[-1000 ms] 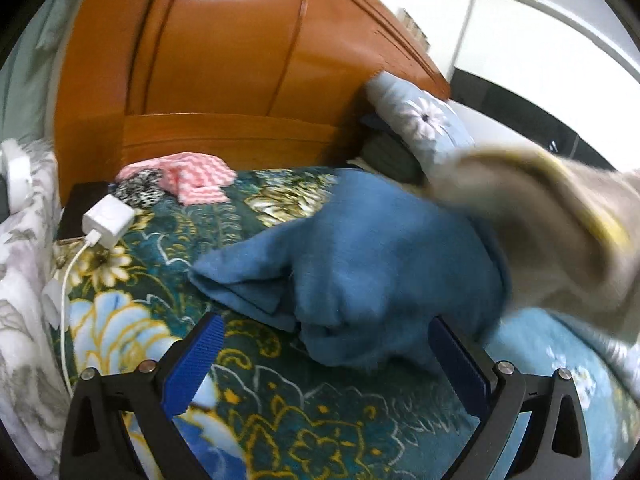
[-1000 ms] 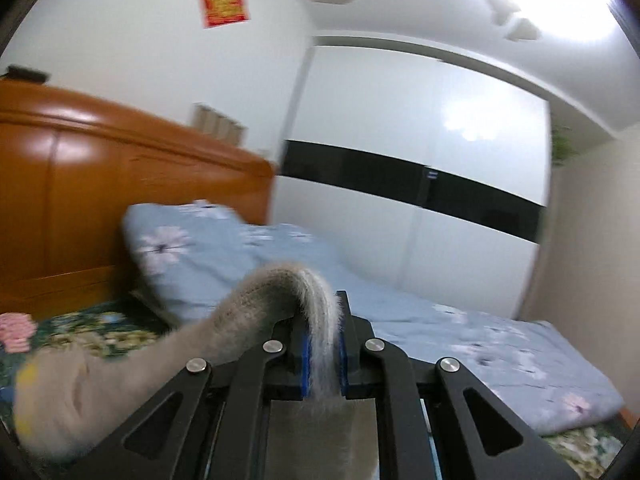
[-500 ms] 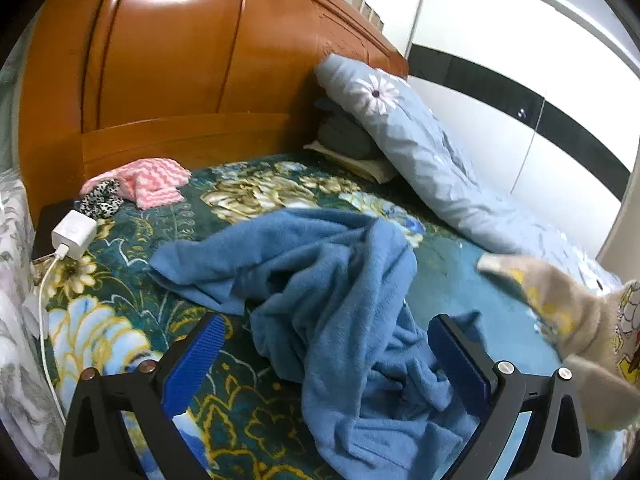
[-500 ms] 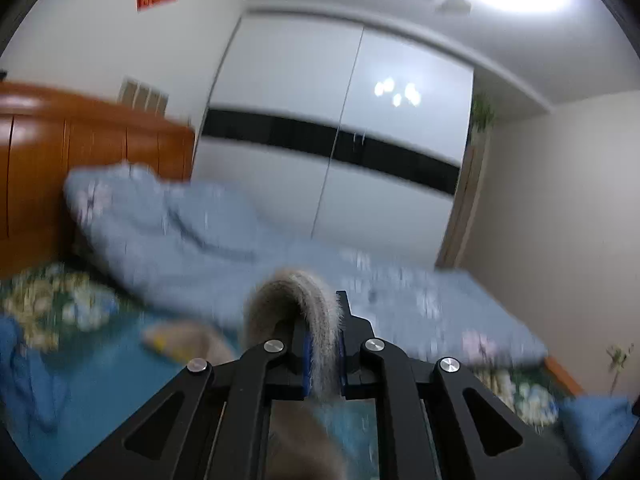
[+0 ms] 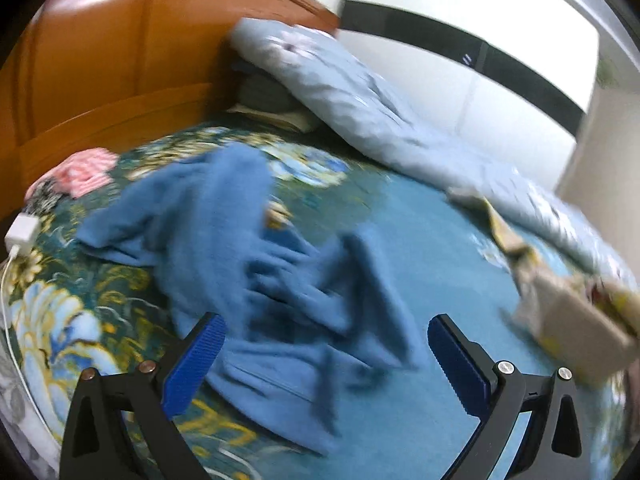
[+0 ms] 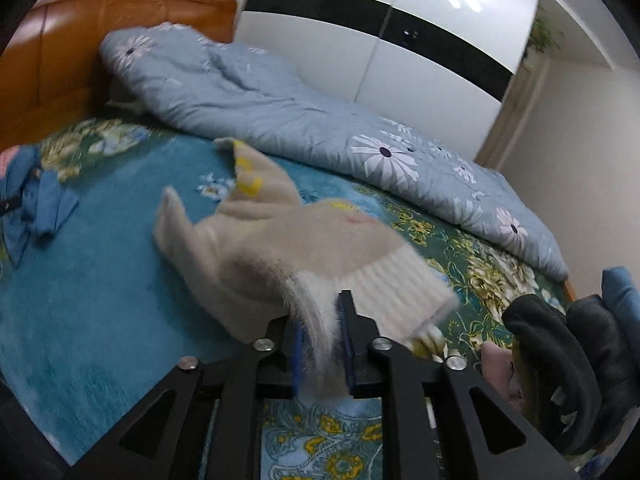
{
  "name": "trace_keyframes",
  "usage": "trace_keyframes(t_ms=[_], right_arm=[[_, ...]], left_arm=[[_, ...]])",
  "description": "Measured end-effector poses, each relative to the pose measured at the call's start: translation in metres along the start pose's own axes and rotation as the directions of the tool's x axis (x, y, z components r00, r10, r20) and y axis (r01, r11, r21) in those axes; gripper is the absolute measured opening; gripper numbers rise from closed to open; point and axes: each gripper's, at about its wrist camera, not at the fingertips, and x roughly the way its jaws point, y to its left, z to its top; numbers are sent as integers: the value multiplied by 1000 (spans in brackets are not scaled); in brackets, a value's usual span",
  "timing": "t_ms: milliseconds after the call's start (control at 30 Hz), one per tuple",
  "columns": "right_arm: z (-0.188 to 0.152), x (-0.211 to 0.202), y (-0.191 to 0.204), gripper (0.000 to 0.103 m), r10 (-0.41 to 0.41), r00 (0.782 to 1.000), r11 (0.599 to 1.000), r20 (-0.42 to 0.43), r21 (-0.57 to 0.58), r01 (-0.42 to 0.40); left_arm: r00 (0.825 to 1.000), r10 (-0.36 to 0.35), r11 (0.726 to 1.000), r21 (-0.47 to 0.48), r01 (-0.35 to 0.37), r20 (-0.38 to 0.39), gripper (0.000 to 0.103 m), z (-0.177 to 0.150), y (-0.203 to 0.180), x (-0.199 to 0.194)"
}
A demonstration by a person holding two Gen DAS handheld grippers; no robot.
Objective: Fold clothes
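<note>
Jaws of the right hand-held gripper (image 6: 322,320), just opening, straddle the beige sweater (image 6: 296,240); left hand-held gripper (image 5: 324,336) gapes wide.

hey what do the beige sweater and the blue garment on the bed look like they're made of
Beige sweater: looks like a fuzzy, brushed knit, maybe a mohair-like blend; fine hairs stand off its edges and the cream cuff is ribbed. Blue garment: seems a soft matte fleece or terry-like fabric; it lies in thick rounded folds without shine, though motion blur hides the weave.
</note>
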Motion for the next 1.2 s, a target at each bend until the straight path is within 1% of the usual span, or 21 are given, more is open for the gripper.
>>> trace_keyframes(t_ms=[33, 67, 100, 133, 200, 267, 333, 367, 500, 600, 700, 733, 767, 800, 833, 867, 900, 967, 1067, 1167, 1200], right_arm=[[0, -1, 0, 37, 5, 1000, 1000, 9, 5, -5], [0, -2, -1, 46, 19, 1000, 1000, 13, 16, -19], [-1, -4, -1, 59, 36, 999, 999, 21, 26, -37], [-2, -7, -2, 61, 50, 998, 998, 35, 34, -51], [-5, -13, -3, 62, 73, 995, 996, 61, 49, -76], [-8, -18, -4, 63, 83, 993, 994, 78, 63, -88], [-11, -19, -9, 63, 101, 991, 990, 84, 88, -108], [-12, -18, -11, 63, 109, 990, 988, 84, 103, -117], [-18, -10, -17, 63, 119, 990, 980, 72, 151, -129], [-21, -8, -20, 63, 119, 990, 977, 80, 169, -131], [-21, -12, -24, 63, 114, 988, 976, 109, 176, -132], [-21, -14, -25, 63, 117, 986, 975, 116, 174, -136], [-21, -16, -26, 63, 120, 985, 975, 123, 171, -141], [-21, -18, -26, 64, 124, 984, 975, 131, 168, -145], [-21, -21, -27, 64, 128, 982, 975, 140, 163, -150], [-22, -23, -27, 64, 130, 980, 975, 149, 160, -153], [-22, -24, -28, 64, 130, 979, 976, 155, 157, -154], [-22, -17, -27, 64, 122, 983, 979, 135, 147, -142], [-21, -2, -28, 63, 102, 991, 983, 88, 144, -114], [-22, 1, -37, 63, 98, 989, 979, 114, 170, -117], [-21, 0, -42, 63, 103, 986, 975, 133, 185, -127]], left_arm=[[1000, -3, 1000, 14, 3, -16, 103, -1, -9, 4], [1000, -3, 1000, 25, 4, -28, 103, 0, -15, 8], [999, -3, 999, 35, 4, -38, 103, 0, -21, 13], [999, 19, 999, 51, -17, -44, 103, 1, -28, 19], [994, 96, 992, 85, -91, -56, 103, 3, -34, 33], [975, 207, 973, 117, -197, -80, 103, 6, -32, 55], [949, 296, 949, 142, -281, -103, 103, 9, -26, 74], [939, 326, 939, 150, -308, -110, 103, 11, -21, 80], [919, 384, 916, 156, -369, -87, 103, 25, 0, 87], [883, 468, 878, 132, -461, -33, 103, 42, 23, 84], [821, 571, 818, 112, -565, -25, 103, 60, 58, 89], [804, 593, 803, 99, -588, -39, 103, 66, 72, 91], [807, 588, 808, 77, -584, -57, 103, 70, 83, 91], [827, 557, 831, 48, -555, -81, 103, 73, 91, 89], [854, 511, 858, 9, -513, -100, 103, 75, 95, 82], [873, 476, 877, -22, -481, -105, 103, 75, 95, 75], [901, 421, 903, -46, -428, -104, 103, 71, 87, 65], [935, 339, 936, -56, -346, -105, 103, 64, 68, 51], [971, 217, 973, -61, -224, -104, 103, 47, 20, 32], [992, 86, 995, -46, -90, -96, 103, 35, -28, 13], [994, 0, 999, -39, -4, -108, 103, 33, -52, 9]])
